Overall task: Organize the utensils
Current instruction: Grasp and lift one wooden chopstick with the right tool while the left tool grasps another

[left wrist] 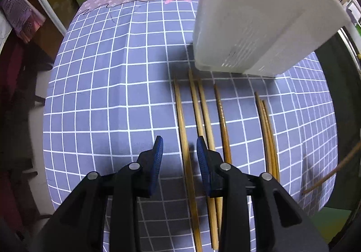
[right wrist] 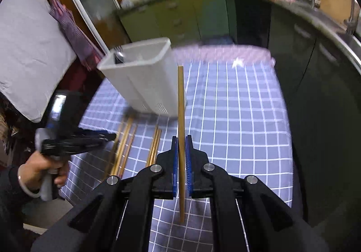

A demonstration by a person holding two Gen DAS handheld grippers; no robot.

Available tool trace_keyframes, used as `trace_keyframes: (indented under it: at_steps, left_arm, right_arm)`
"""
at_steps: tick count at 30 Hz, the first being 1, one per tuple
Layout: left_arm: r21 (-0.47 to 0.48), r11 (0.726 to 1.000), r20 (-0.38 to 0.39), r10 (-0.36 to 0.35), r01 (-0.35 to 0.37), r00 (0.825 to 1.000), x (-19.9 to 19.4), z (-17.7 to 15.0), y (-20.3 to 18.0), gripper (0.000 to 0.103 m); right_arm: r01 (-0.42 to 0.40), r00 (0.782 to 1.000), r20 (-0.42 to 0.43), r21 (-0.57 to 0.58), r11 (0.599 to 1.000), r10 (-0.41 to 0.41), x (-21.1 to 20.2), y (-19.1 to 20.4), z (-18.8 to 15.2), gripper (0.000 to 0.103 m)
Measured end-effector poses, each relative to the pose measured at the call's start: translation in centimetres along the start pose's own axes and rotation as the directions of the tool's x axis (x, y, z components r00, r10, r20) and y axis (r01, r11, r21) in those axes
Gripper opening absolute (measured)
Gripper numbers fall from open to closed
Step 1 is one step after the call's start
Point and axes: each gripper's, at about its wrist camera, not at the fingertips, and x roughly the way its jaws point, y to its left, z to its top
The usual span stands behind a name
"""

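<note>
Several wooden chopsticks lie side by side on the blue checked tablecloth. My left gripper points down over them, open; the leftmost chopstick runs between its blue pads untouched. The white utensil holder stands just beyond the chopstick tips. My right gripper is shut on one chopstick, lifted off the cloth and standing up in front of the holder, which has a metal utensil inside. The left gripper shows at the left, held by a hand.
The cloth to the right of the holder carries nothing. Green kitchen cabinets and a counter with pots stand behind the table. A purple cloth hangs beyond the left table edge, next to a white sheet.
</note>
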Motion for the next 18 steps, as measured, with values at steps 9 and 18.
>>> trace_keyframes:
  at_steps: [9, 18]
  left_arm:
    - [-0.013, 1.000, -0.052, 0.018, -0.018, 0.999, 0.9, 0.3, -0.4, 0.029]
    - [-0.019, 0.999, -0.069, 0.046, -0.047, 0.997, 1.7, 1.0, -0.2, 0.008]
  right_arm:
    - [0.009, 0.995, 0.096, -0.068, 0.998, -0.003, -2.7, 1.3, -1.3, 0.007]
    - [0.005, 0.994, 0.107, -0.078, 0.997, 0.004, -3.4, 1.6, -1.9, 0.007]
